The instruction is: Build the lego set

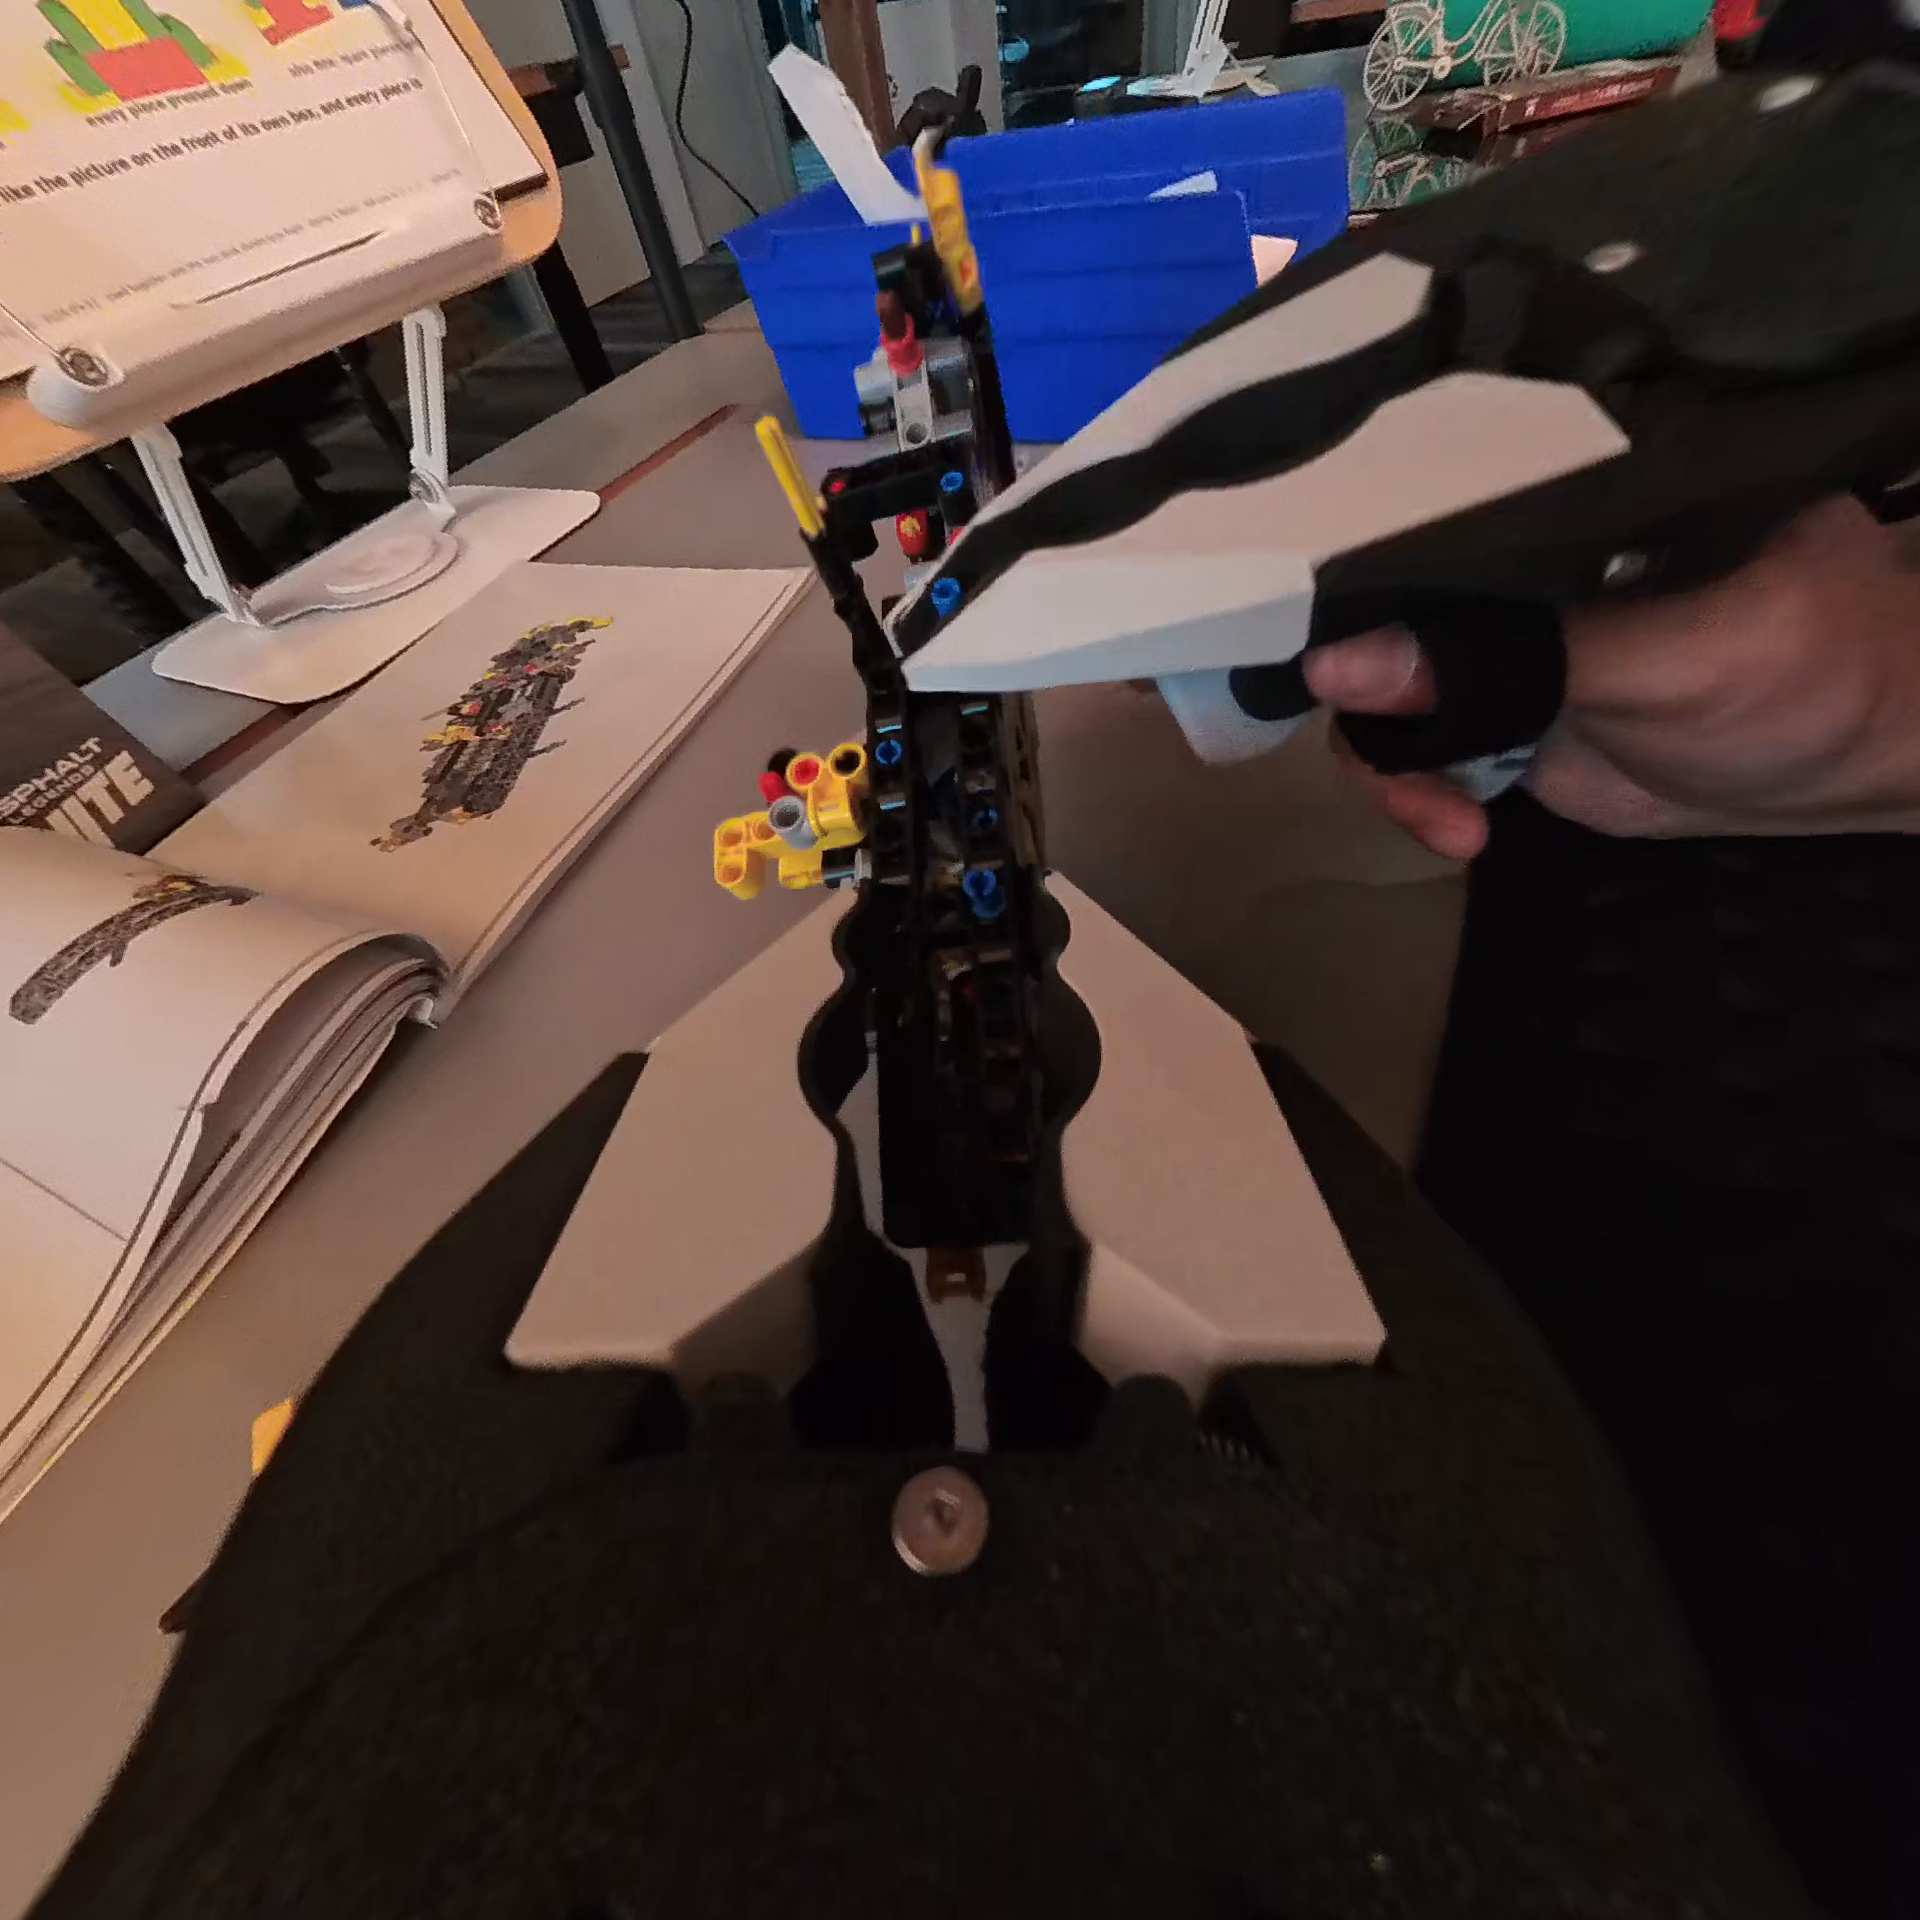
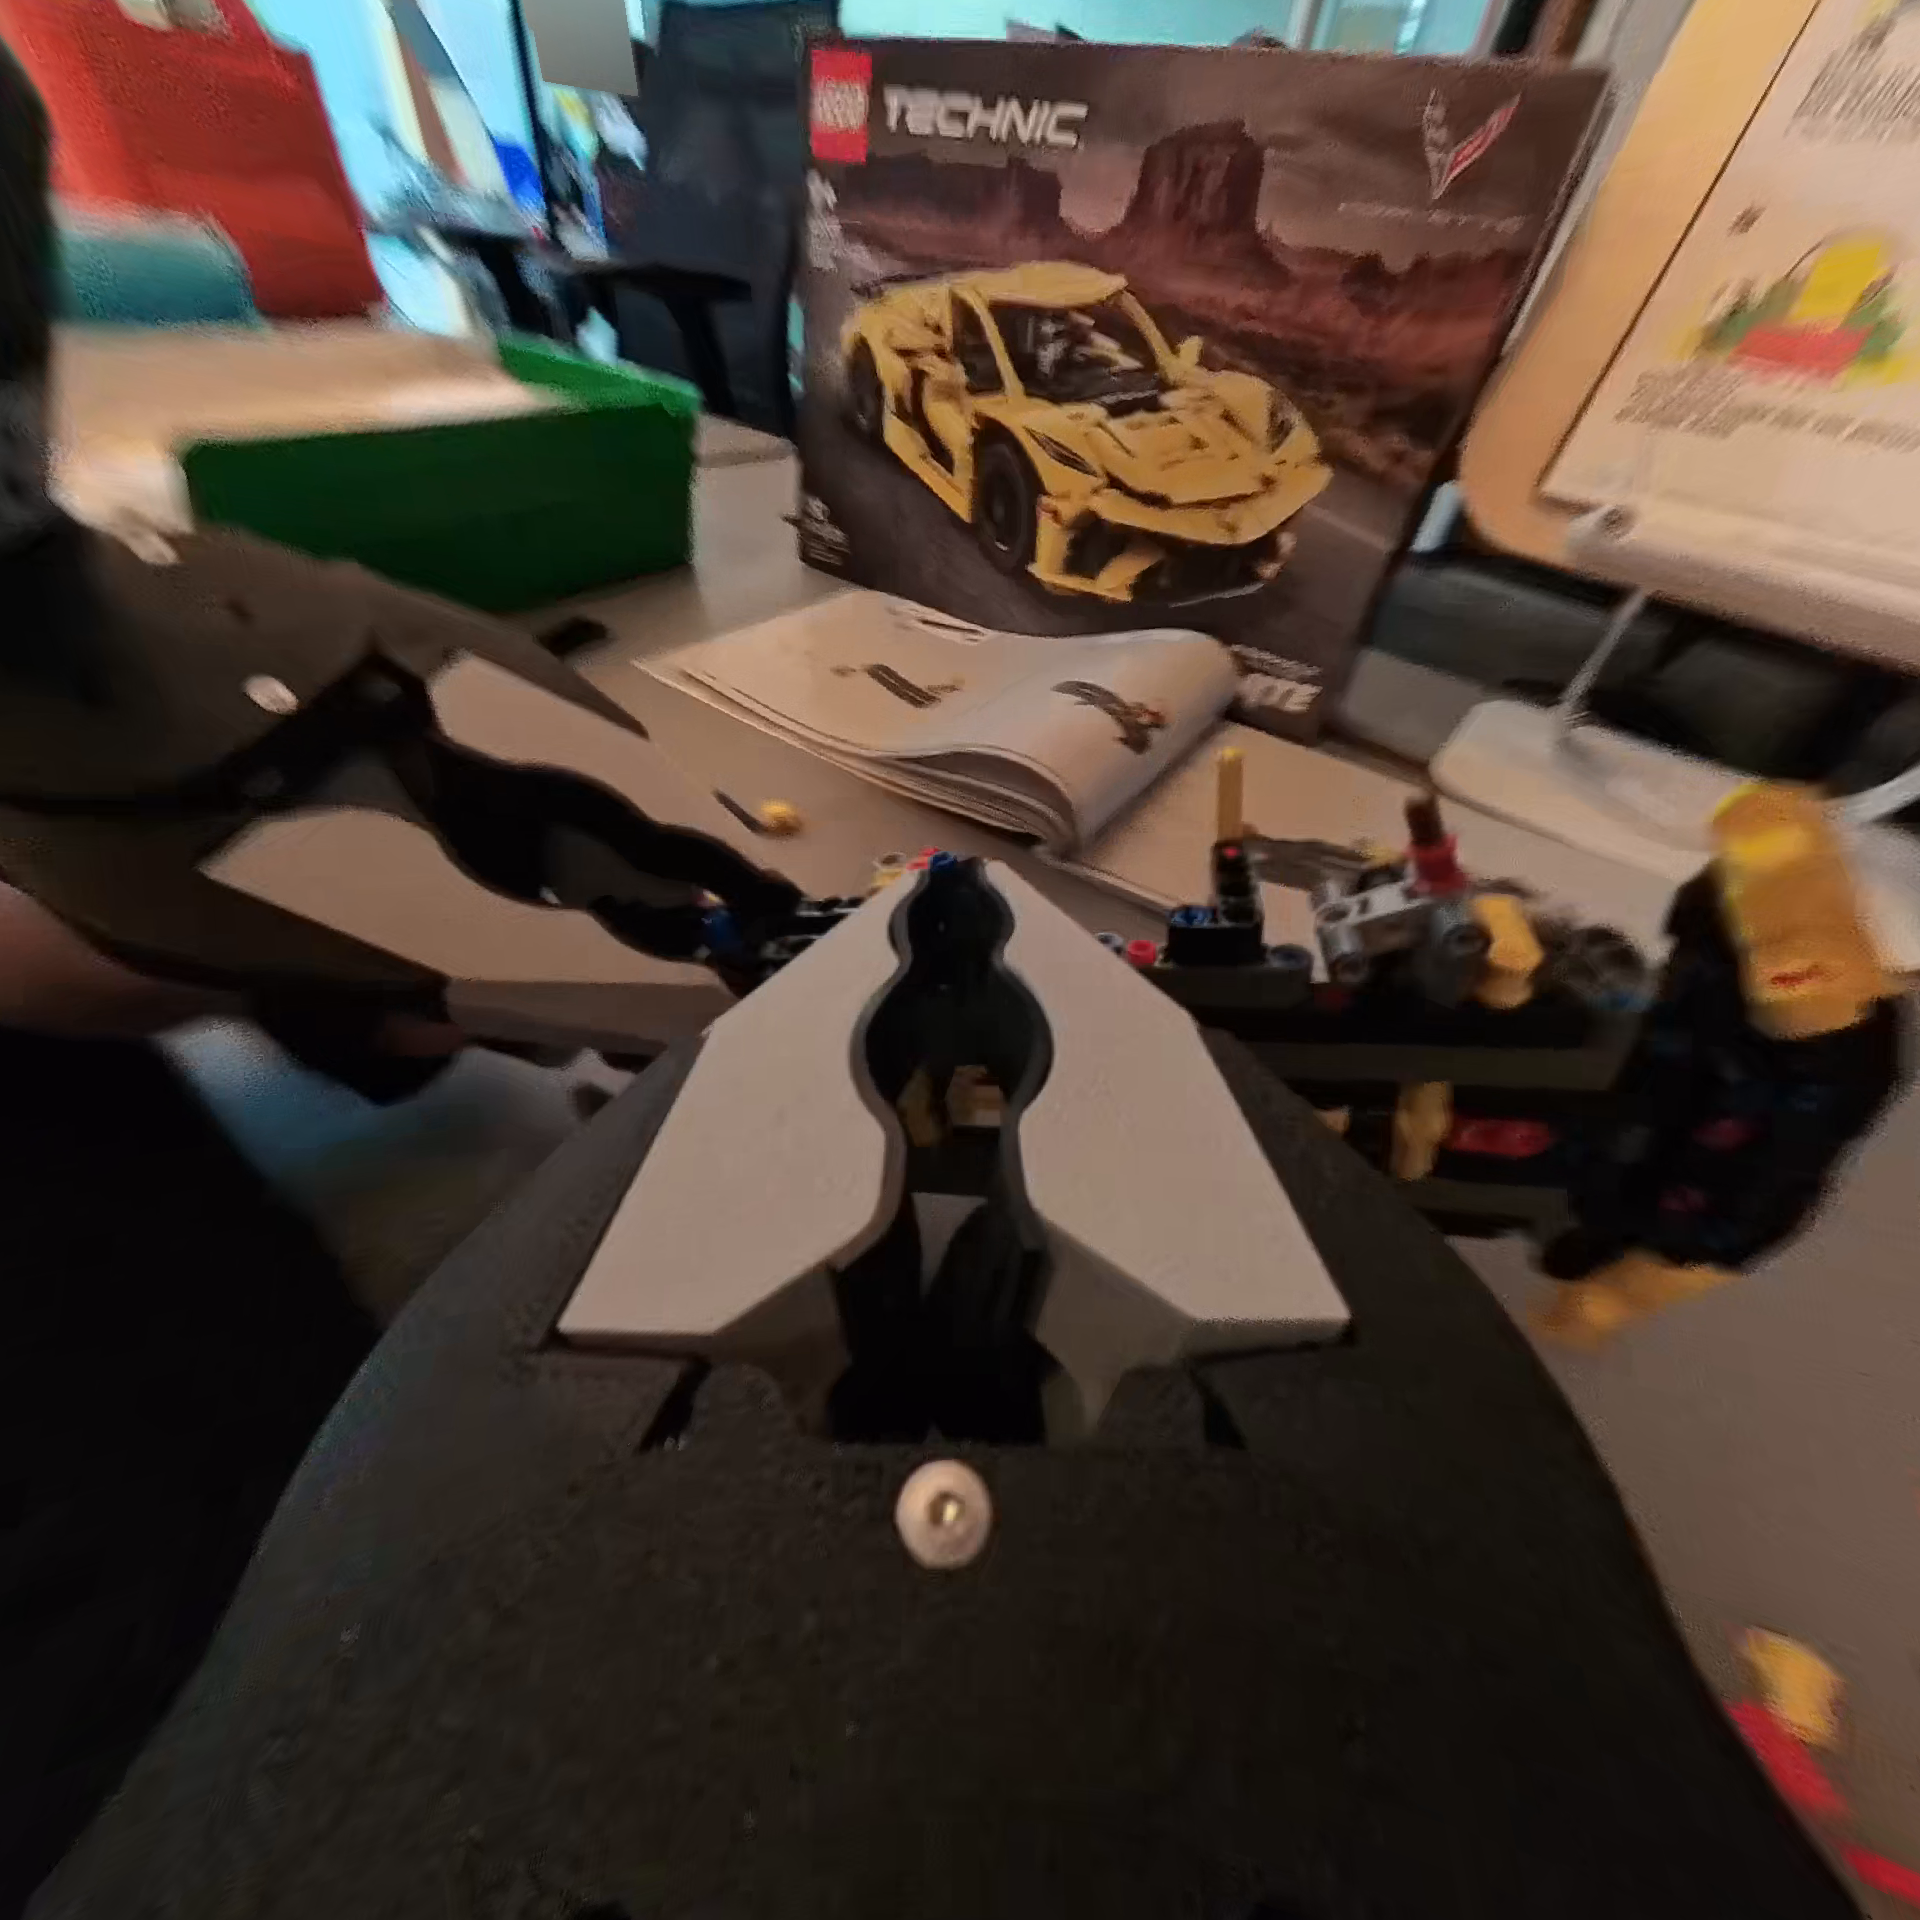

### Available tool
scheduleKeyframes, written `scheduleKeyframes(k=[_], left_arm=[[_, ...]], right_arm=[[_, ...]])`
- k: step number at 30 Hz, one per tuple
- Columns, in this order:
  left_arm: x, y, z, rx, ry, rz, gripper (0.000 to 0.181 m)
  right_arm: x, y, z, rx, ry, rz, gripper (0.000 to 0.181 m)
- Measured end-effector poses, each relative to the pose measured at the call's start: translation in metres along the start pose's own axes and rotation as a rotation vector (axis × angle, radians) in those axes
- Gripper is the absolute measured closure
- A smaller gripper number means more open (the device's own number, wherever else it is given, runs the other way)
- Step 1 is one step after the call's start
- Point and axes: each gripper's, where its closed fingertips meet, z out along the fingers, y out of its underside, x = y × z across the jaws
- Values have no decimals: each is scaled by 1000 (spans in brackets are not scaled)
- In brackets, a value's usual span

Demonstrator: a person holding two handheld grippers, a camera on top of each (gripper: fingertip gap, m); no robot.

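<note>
Left wrist view: the left gripper [image 1: 951, 1039] holds the long black chassis [image 1: 940, 831] by its near end, fingers [image 1: 717, 1195] closed narrow on the beams, the build raised clear of the worktop [image 1: 644, 956]. The right gripper [image 1: 914, 613], held in a hand [image 1: 1662, 717], comes in from the right with its fingers pinched nearly together on the chassis's middle. A yellow connector cluster [image 1: 790, 821] juts from the chassis's left side, and a yellow axle [image 1: 787, 473] stands farther up. An open manual [image 1: 499, 748] lies toward the worktop's left edge, beside a white stand [image 1: 343, 582]; blue bins [image 1: 1049, 270] sit at the far edge.

Right wrist view: the chassis [image 2: 1403, 977] runs crosswise, blurred at its right end. The set's box [image 2: 1174, 343] stands upright at the far edge behind the manual [image 2: 987, 717], with a green bin [image 2: 457, 488] to its left.
</note>
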Motion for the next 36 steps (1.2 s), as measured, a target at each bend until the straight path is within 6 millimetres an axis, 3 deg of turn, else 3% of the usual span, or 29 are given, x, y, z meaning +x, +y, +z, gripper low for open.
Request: scheduleKeyframes(k=[4, 14, 18, 20, 22, 23, 30, 36], left_arm=[[0, -1, -1, -9, -26, 40, 151], [1, 0, -2, -42, -32, 64, 151], [0, 2, 3, -68, -19, 46, 151], [5, 8, 8, -99, -5, 85, 153], [8, 7, 7, -92, -28, 126, 153], [6, 7, 7, -89, -28, 106, 153], [3, 7, 6, -64, -7, 61, 153], [0, 4, 4, -32, 32, 21, 153]], right_arm=[[1, -1, -1, -19, 106, -152, 178], [-1, -4, -3, -10, 148, -286, 178], [4, 0, 0, -1, -59, 113, 178], [9, -23, -8, 121, -3, 44, 178], [-1, -9, 1, 37, 30, -109, 177], [-5, -15, -1, 64, 25, -119, 177], [27, -31, -19, 230, -91, 314, 178], [30, -32, -23, 285, -222, 519, 177]])
